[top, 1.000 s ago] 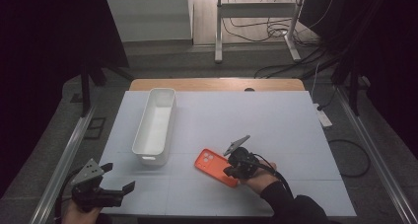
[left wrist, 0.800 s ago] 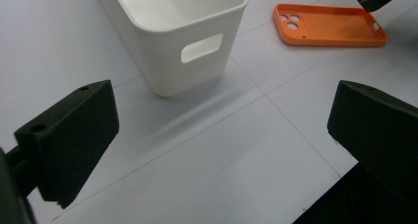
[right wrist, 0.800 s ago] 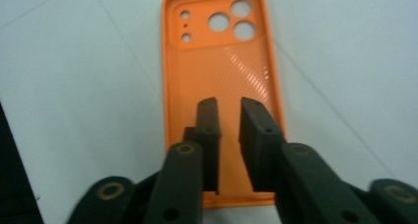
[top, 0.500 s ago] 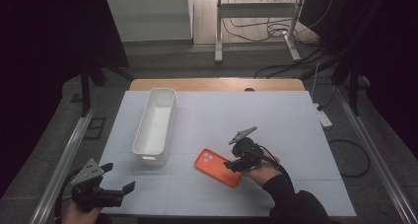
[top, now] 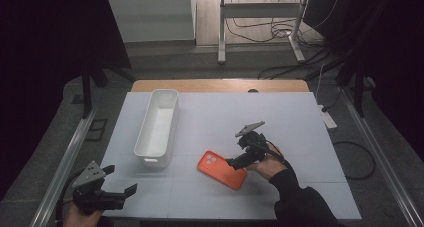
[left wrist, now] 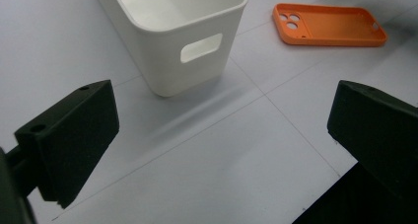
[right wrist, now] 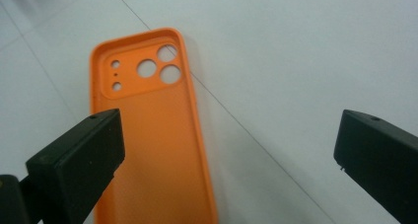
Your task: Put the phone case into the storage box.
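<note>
Nearest the person, the left hand-held gripper point(top: 107, 194) hangs at the desk's front left corner, jaws spread wide and empty, pointing toward the white bin point(left wrist: 170, 29). Just right of that bin's near end lies the orange phone case point(top: 221, 169), flat on the desk with its hollow side up and camera cut-outs toward the bin. The right hand-held gripper point(top: 236, 163) is at the case's right end, jaws parted and holding nothing; in its own view the case point(right wrist: 150, 130) sits off toward the left jaw, not centred. This looks like the approach to a pick-up, so the next move calls for centring over the case before closing. The desk point(top: 210, 119) is pale and faintly gridded; beyond the bin stand a metal stand point(top: 260, 24) and floor cables point(top: 280, 32) in a dark room.
</note>
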A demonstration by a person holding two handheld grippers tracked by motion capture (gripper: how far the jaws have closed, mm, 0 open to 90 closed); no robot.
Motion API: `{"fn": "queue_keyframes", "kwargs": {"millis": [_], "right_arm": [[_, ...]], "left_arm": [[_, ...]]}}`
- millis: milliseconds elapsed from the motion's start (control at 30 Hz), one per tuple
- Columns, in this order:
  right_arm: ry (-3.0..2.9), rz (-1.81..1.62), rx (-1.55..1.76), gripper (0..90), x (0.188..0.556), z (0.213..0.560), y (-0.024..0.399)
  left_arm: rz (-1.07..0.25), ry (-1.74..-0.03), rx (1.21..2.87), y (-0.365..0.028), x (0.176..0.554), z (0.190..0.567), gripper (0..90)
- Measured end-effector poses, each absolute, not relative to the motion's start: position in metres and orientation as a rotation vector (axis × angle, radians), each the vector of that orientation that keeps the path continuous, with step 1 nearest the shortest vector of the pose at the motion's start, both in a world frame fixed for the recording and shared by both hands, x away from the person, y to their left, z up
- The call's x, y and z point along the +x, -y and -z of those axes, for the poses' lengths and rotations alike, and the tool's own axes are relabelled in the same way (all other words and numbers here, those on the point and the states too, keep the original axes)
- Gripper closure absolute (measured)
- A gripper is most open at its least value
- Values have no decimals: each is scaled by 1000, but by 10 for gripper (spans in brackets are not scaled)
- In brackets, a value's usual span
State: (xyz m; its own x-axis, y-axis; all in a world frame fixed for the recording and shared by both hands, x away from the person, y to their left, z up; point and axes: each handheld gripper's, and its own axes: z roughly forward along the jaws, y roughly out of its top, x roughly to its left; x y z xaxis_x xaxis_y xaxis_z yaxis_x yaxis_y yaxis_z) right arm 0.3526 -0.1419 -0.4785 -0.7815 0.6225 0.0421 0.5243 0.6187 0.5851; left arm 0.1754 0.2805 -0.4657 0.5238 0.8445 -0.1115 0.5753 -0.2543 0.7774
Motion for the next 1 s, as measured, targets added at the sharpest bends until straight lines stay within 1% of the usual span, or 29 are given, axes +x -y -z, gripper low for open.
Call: {"fn": "queue_keyframes", "kwargs": {"millis": [400, 700, 900, 967, 1000], "right_arm": [[-2722, -824, 942, 0, 360, 496, 136], [-2806, -704, 944, 0, 360, 514, 128], [-2806, -663, 923, 2, 358, 518, 125], [-2790, -641, 905, 62, 356, 517, 125], [-2784, -647, 907, 118, 356, 516, 126]], "left_arm": [[-418, -1156, 1957, -280, 175, 466, 3], [-418, -1156, 1956, -281, 176, 466, 3], [-419, -1154, 1956, -281, 175, 466, 3], [-419, -1154, 1955, -281, 175, 466, 3], [-419, -1154, 1956, -281, 175, 466, 3]]}}
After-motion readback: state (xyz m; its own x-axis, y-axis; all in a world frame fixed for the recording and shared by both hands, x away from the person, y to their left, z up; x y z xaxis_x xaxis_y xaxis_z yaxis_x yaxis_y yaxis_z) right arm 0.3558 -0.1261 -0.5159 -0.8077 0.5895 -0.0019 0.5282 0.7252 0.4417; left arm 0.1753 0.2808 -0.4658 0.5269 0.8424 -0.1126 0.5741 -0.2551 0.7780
